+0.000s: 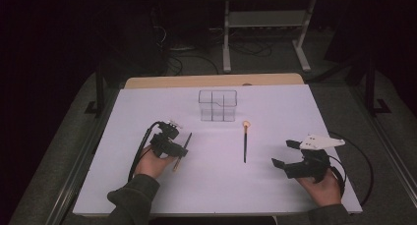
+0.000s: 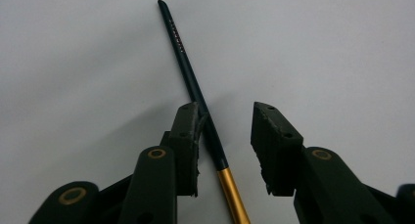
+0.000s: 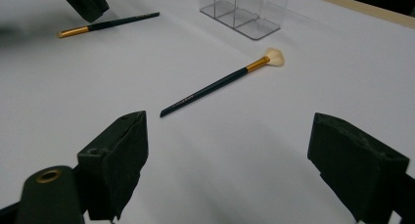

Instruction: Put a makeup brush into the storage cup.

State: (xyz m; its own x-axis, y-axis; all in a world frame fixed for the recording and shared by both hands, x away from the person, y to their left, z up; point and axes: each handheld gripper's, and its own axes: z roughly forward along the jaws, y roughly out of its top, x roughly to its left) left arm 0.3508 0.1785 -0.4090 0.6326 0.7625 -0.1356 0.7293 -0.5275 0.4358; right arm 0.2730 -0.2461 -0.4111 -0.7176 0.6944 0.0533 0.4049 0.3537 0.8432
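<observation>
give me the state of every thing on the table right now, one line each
left gripper: open, jaws around the left brush, one pad touching it
left brush: lying flat on the table
right gripper: open wide, nothing between the jaws
fan brush: lying flat, untouched
clear organizer: upright, compartments empty

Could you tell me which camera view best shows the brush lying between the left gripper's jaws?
The left gripper view: the brush fills it, dark handle and gold ferrule lying between the open jaws. The high view shows a thin sliver beside the left gripper; the right gripper view shows it small, far off.
</observation>
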